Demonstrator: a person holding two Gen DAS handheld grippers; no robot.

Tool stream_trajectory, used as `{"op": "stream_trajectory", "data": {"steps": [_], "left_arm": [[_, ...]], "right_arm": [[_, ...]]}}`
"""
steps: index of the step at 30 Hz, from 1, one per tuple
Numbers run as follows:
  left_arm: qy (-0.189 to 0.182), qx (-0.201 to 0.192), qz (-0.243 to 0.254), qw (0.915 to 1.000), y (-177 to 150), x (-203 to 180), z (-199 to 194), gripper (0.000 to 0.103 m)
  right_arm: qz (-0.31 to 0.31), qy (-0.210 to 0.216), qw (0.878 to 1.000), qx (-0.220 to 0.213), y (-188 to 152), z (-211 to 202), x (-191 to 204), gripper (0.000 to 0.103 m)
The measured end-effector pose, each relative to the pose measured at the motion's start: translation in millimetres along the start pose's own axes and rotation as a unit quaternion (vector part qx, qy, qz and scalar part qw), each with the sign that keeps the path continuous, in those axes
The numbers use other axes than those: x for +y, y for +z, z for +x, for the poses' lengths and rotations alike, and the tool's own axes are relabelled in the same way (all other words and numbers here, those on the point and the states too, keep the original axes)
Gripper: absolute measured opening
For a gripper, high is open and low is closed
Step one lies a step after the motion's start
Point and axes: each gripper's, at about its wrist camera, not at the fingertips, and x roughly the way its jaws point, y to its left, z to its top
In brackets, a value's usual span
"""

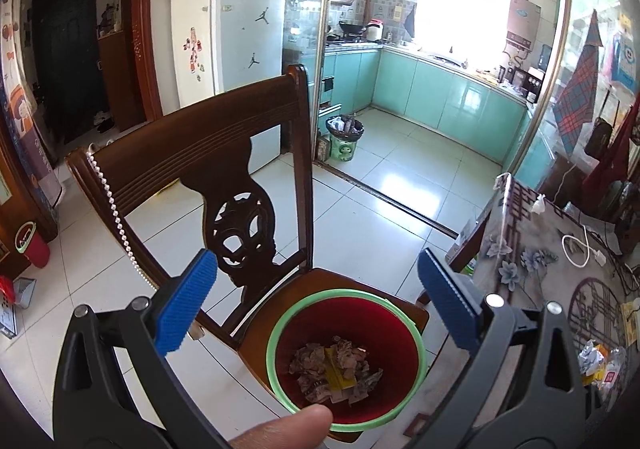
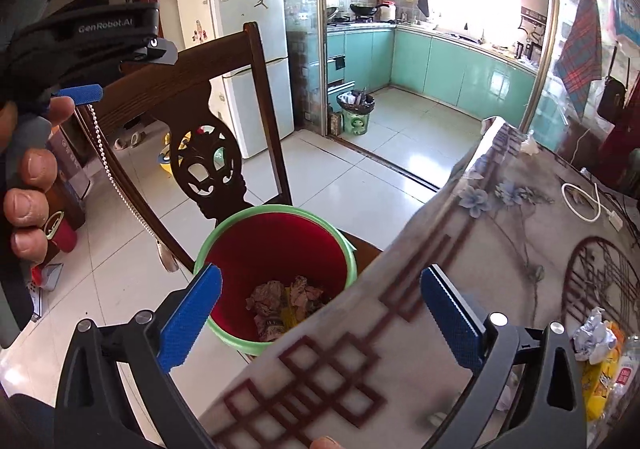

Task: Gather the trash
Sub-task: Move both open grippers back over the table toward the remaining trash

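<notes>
On the chair seat (image 1: 280,313) sits the red bin (image 1: 346,359), crumpled trash (image 1: 334,371) inside.
Both grippers (image 1: 316,289) (image 2: 320,299) hover spread, empty; only right view shows left gripper's outside, plus more wrappers (image 2: 598,341) on worktop (image 2: 500,249).

White fridge (image 1: 228,21), carved wooden chair (image 1: 224,169), teal kitchen cabinets (image 1: 440,89)

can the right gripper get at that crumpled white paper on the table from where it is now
Probably yes. The right gripper is open and empty, and the crumpled paper lies uncovered on the table just to its right, with nothing between them.
</notes>
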Motion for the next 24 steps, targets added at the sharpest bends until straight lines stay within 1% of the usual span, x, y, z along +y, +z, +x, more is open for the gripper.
{"op": "stream_trajectory", "data": {"steps": [2, 5, 9, 11, 14, 16, 19, 24], "left_arm": [[-0.013, -0.001, 0.022, 0.9997, -4.2, -19.7, -4.7, 0.098], [-0.042, 0.001, 0.057, 0.9975, -14.3, -52.8, -13.6, 0.098], [-0.075, -0.002, 0.117, 0.9903, -32.4, -104.4, -25.4, 0.098], [-0.095, 0.004, 0.136, 0.9862, -43.3, -127.8, -28.6, 0.099], [-0.141, 0.024, 0.151, 0.9781, -58.3, -158.7, -33.7, 0.099], [-0.161, 0.030, 0.159, 0.9736, -65.9, -176.8, -39.1, 0.099], [-0.177, 0.034, 0.167, 0.9693, -73.8, -201.1, -44.6, 0.099], [-0.194, 0.052, 0.181, 0.9628, -88.5, -234.9, -46.5, 0.099]], "right_arm": [[0.005, -0.013, 1.000, -0.007, -5.7, -17.4, -15.7, 0.096], [0.021, -0.028, 0.999, -0.015, -15.6, -44.0, -41.3, 0.096], [0.045, -0.050, 0.997, -0.023, -31.3, -77.6, -76.3, 0.096], [0.060, -0.063, 0.996, -0.022, -42.2, -93.0, -94.1, 0.097], [0.072, -0.087, 0.993, -0.018, -61.8, -110.6, -116.2, 0.097], [0.083, -0.098, 0.992, -0.014, -75.8, -120.7, -133.4, 0.097], [0.094, -0.124, 0.988, -0.003, -97.5, -133.7, -157.8, 0.097], [0.122, -0.151, 0.981, 0.005, -127.9, -156.0, -195.9, 0.097]]}}
